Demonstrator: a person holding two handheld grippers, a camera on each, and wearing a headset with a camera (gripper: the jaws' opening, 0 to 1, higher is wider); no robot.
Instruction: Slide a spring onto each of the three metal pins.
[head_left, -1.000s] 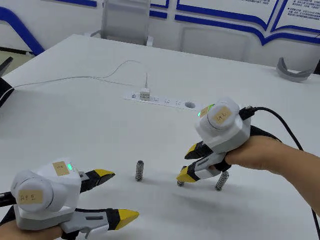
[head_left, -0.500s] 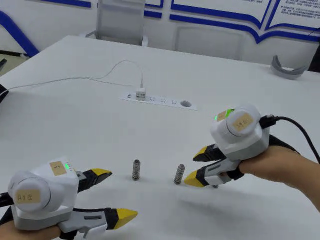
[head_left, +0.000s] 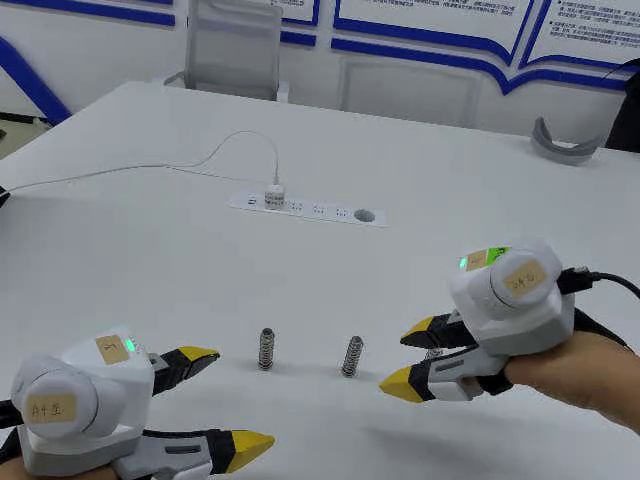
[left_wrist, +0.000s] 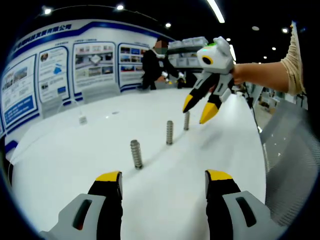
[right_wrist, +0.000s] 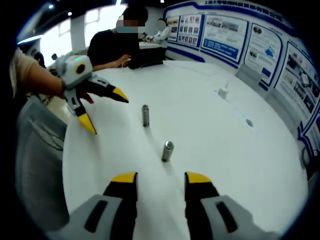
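Observation:
Three small metal springs stand upright on pins in a row on the white table: the left one (head_left: 266, 348), the middle one (head_left: 352, 356), and a third (head_left: 432, 354) half hidden behind my right gripper (head_left: 405, 355). That gripper is open and empty, just right of the middle spring. My left gripper (head_left: 225, 398) hovers open and empty at the near left, short of the left spring. The left gripper view shows the springs (left_wrist: 136, 153) (left_wrist: 169, 132) (left_wrist: 186, 120) beyond my open jaws, with the right gripper (left_wrist: 205, 102) above them. In the right gripper view, two springs (right_wrist: 167, 150) (right_wrist: 145, 115) stand ahead.
A white power strip (head_left: 305, 209) with a plug and trailing cable lies mid-table. A grey curved object (head_left: 562, 145) rests at the far right edge, and a chair (head_left: 232, 45) stands behind the table. A person in black (right_wrist: 127, 40) sits beyond the table.
My right gripper has drawn back to the right, away from the middle pin, uncovering the spring standing on it. The left gripper has stayed in place.

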